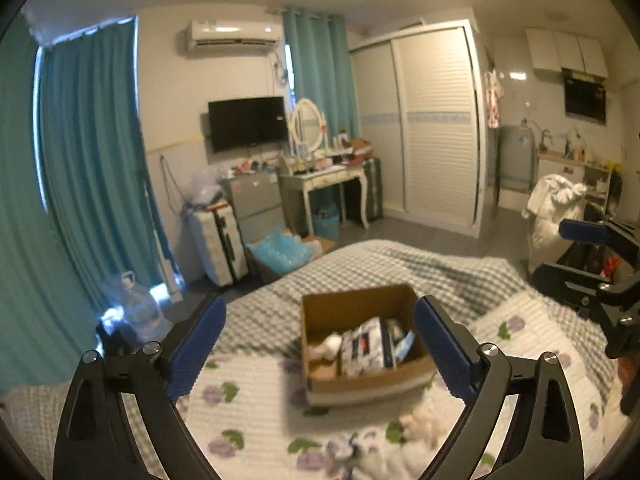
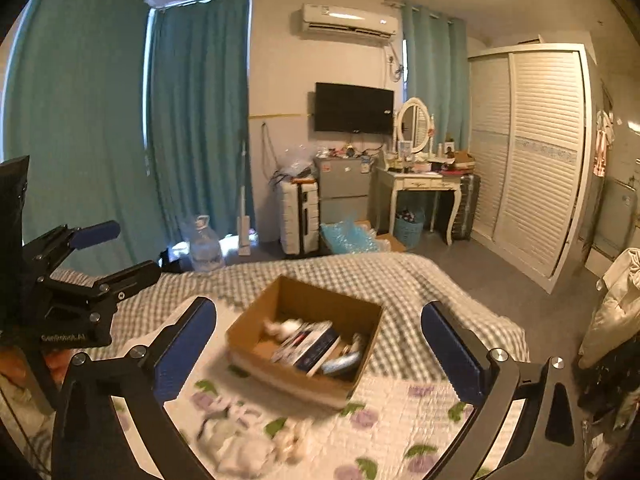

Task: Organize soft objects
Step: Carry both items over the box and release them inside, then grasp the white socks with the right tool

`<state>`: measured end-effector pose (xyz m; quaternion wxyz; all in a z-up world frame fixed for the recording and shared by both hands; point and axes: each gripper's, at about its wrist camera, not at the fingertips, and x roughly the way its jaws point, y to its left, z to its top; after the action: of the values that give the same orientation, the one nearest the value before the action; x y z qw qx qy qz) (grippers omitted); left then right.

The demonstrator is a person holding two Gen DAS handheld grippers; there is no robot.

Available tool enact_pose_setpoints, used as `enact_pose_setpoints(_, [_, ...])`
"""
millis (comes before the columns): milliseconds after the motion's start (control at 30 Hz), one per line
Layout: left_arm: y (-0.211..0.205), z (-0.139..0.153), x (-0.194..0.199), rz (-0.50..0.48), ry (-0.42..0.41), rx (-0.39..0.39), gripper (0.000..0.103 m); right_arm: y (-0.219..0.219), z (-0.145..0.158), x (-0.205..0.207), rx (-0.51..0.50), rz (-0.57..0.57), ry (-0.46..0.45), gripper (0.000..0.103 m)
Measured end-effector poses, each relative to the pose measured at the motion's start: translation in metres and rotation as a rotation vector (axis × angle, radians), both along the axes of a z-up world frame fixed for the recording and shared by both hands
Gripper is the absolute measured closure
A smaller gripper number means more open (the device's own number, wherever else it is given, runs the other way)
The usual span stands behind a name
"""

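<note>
Left wrist view: the left gripper (image 1: 320,344) hangs above the floral quilt (image 1: 256,404) with its blue pads spread wide and nothing between them. Straight ahead sits the cardboard box (image 1: 360,388), already holding a folded patterned cloth (image 1: 366,346) and a few other soft pieces too blurred to name. A loose white fluffy item (image 1: 420,428) lies on the quilt just in front of the box, low in the frame. The right gripper (image 1: 588,256) shows at the right edge, raised and well apart from the box, jaws parted and bare.

To do the pickup well, I judge the gripper should tilt down over the fluffy item and pinch its bulk from above (a shallow bite on plush tends to slip), then lift clear of the box wall before letting go inside.

Right wrist view: the right gripper (image 2: 318,344) is also spread open and empty, held level and aimed across the bed toward the cardboard box (image 2: 280,376), which sits between its fingers in the frame but farther off. More loose white soft items (image 2: 248,446) lie on the floral quilt (image 2: 400,420) near the bottom, blurred. The left gripper (image 2: 104,252) appears at the left edge, held up off the checked blanket (image 2: 420,280).
</note>
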<state>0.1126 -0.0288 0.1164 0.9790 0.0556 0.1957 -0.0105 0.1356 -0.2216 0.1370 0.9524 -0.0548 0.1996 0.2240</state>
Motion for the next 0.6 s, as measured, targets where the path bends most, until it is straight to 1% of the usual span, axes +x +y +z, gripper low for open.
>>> enact_pose_setpoints(100, [-0.002, -0.016, -0.017, 0.001, 0.037, 0.032, 0.006, 0.006, -0.016, -0.024, -0.009, 0.015, 0.034, 0.0])
enact_pose_setpoints(200, [-0.001, -0.042, -0.033, -0.021, 0.09, 0.045, 0.006, 0.017, -0.05, -0.043, -0.036, 0.037, 0.071, 0.0])
enact_pose_setpoints(300, [0.003, -0.073, -0.042, -0.015, 0.138, 0.017, 0.006, 0.031, -0.102, -0.056, -0.064, 0.062, 0.128, 0.0])
enact_pose_setpoints(367, [0.007, -0.095, -0.045, 0.001, 0.177, -0.006, 0.006, 0.038, -0.13, -0.053, -0.072, 0.077, 0.168, 0.0])
enact_pose_setpoints(433, [0.007, -0.112, -0.048, 0.027, 0.18, 0.0, 0.006, 0.048, -0.166, -0.049, -0.094, 0.087, 0.216, 0.0])
enact_pose_setpoints(467, [0.009, -0.123, -0.049, 0.043, 0.18, -0.004, 0.006, 0.051, -0.178, -0.046, -0.099, 0.092, 0.232, 0.0])
enact_pose_setpoints(533, [0.014, -0.143, -0.054, 0.046, 0.192, -0.035, 0.006, 0.062, -0.207, -0.042, -0.093, 0.119, 0.27, 0.0])
enact_pose_setpoints(567, [0.016, -0.157, -0.055, 0.038, 0.214, -0.037, 0.006, 0.063, -0.219, -0.041, -0.088, 0.125, 0.293, 0.0])
enact_pose_setpoints(600, [0.016, -0.171, -0.056, 0.042, 0.242, -0.017, 0.006, 0.067, -0.231, -0.039, -0.087, 0.129, 0.318, 0.0])
